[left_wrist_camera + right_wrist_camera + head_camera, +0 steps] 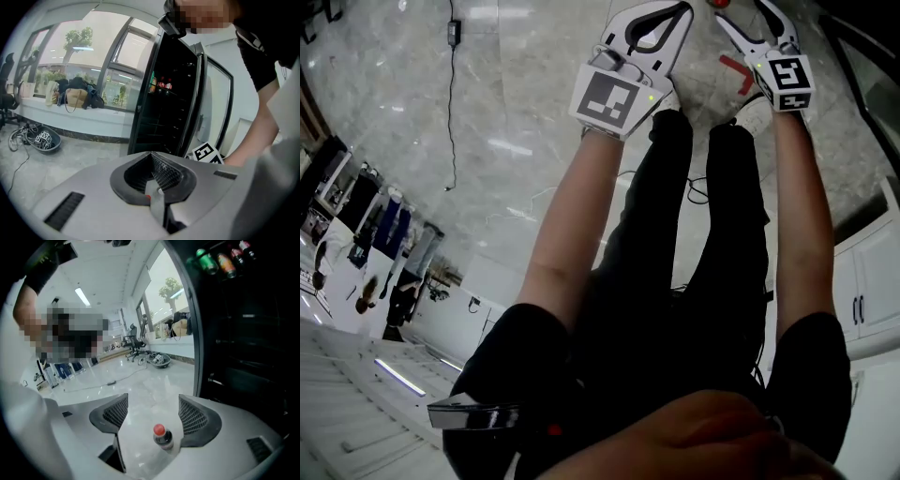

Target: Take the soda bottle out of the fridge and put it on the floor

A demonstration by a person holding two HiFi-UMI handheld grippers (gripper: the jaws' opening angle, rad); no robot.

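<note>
- Head view: left gripper (661, 21) at 12 o'clock, jaws drawn together into one closed loop; right gripper (753, 23) at 1 o'clock, jaws splayed; both point down at the marble floor (487, 141)
- Head view: black trousers (675, 262) run down the centre between two bare forearms; red tape mark (736, 70) on the floor between the grippers; black cable (450, 94) trails at 11 o'clock
- Left gripper view: jaw tips meet, pads pressed against each other, nothing held; fridge (173, 108) stands at 12 o'clock beyond the jaws, door open, interior dark, bottles (161, 86) on an upper shelf; marker cube (206, 153) of the right gripper at 3 o'clock, just beside the jaws
- Right gripper view: jaws spread wide, mesh pads well apart, gripping nothing; soda bottle (162, 436), red cap up, stands upright on the floor at 6 o'clock, seen from above in the gap between the jaws, nearer the 3 o'clock jaw; contact with that jaw cannot be told; dark fridge fills 2 to 4 o'clock
</note>
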